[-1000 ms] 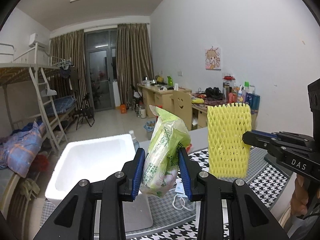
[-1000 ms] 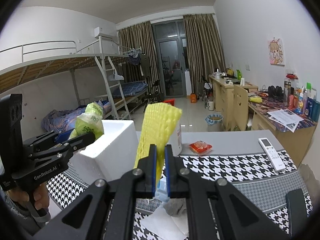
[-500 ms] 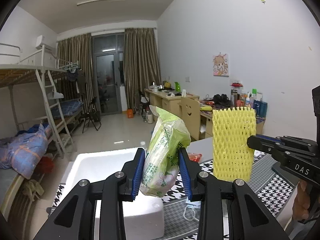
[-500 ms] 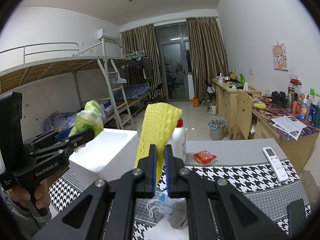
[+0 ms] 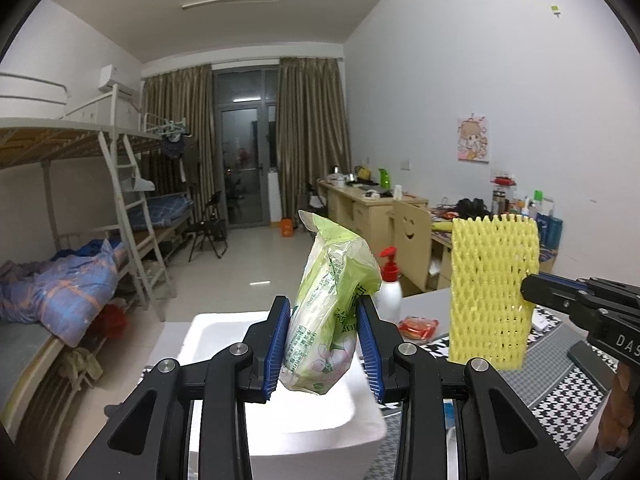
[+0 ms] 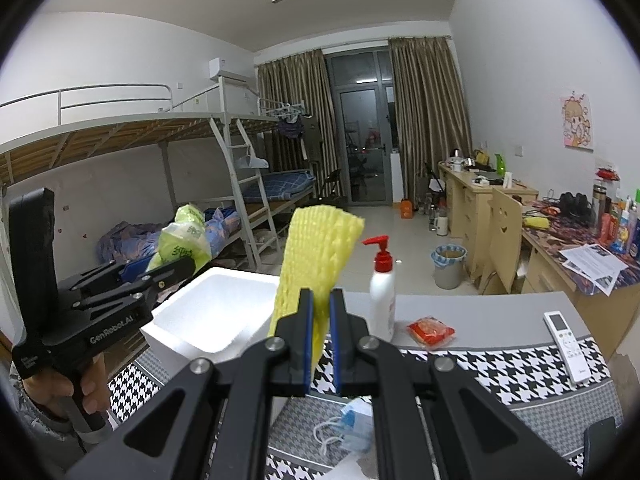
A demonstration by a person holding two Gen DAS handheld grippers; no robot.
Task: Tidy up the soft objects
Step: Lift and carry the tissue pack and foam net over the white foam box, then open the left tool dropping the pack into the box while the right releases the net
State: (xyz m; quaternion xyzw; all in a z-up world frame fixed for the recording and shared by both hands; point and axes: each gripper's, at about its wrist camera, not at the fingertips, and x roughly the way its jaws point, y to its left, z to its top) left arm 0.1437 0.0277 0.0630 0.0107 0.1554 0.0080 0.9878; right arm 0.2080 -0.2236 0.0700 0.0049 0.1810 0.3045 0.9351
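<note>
My left gripper [image 5: 325, 346] is shut on a green and white soft pack [image 5: 328, 312], held upright above the white foam box [image 5: 280, 412]. From the right wrist view the same pack [image 6: 182, 240] sticks out of the left gripper [image 6: 176, 270] at the left, just beyond the foam box [image 6: 208, 316]. My right gripper [image 6: 320, 338] is shut on a yellow foam net sleeve [image 6: 316, 256], which stands up from the jaws. In the left wrist view that sleeve [image 5: 490, 292] hangs at the right with the right gripper [image 5: 532, 292] pinching its edge.
On the houndstooth tablecloth [image 6: 500, 368] lie a white pump bottle [image 6: 382, 292], a red packet [image 6: 431, 330], a remote [image 6: 566, 340] and a blue face mask [image 6: 352, 430]. Bunk beds [image 6: 120, 184] stand left, desks [image 6: 488, 204] along the right wall.
Both grippers have risen a little and drifted with their loads. The foam box sits lower in both views, and the pump bottle and red packet have come into sight.
</note>
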